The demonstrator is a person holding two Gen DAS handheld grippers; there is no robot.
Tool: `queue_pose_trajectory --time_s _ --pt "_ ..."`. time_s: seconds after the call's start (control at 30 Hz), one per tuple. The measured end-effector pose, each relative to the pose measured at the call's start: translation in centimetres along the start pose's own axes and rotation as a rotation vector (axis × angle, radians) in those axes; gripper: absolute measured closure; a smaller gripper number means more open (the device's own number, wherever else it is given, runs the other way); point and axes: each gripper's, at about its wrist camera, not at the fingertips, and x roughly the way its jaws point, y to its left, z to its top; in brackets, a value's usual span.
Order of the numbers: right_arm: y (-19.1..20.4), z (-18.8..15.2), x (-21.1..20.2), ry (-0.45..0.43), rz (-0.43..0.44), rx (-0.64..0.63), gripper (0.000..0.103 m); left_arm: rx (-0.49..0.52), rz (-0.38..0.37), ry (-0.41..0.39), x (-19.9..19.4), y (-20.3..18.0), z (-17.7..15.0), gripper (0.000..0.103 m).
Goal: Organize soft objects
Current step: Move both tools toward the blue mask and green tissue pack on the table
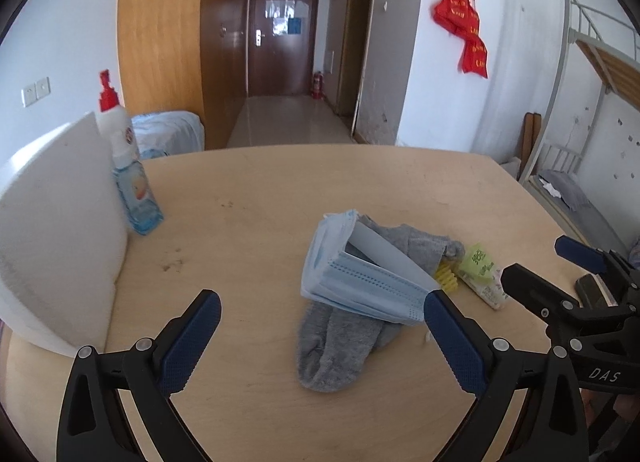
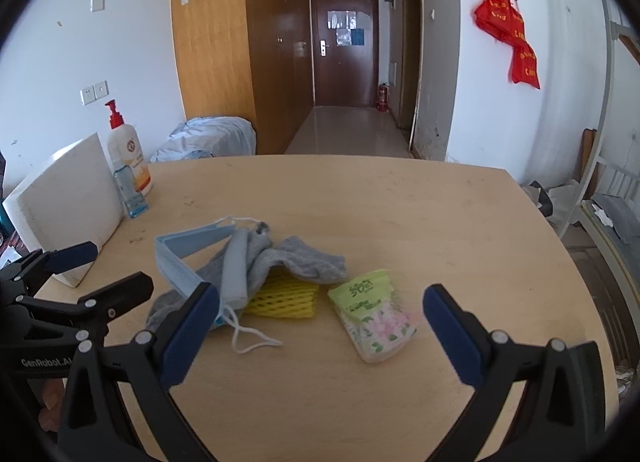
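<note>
Both claws wide and empty above the desk's near edge.

Left claw faces a stack of blue masks lying on a grey sock mid-desk; right claw faces a tissue pack, just beside yellow foam netting. White box stands at the desk's left edge.

left gripper jaws spread wide; right gripper likewise, both empty.
</note>
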Motion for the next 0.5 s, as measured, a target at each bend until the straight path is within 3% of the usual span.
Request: queue_pose_trajectory --time_s 0.5 --pt "-1.1 -0.2 3.2 0.094 0.026 0.011 0.000 0.001 -0.021 0.087 4.6 -0.1 0.5 0.003"
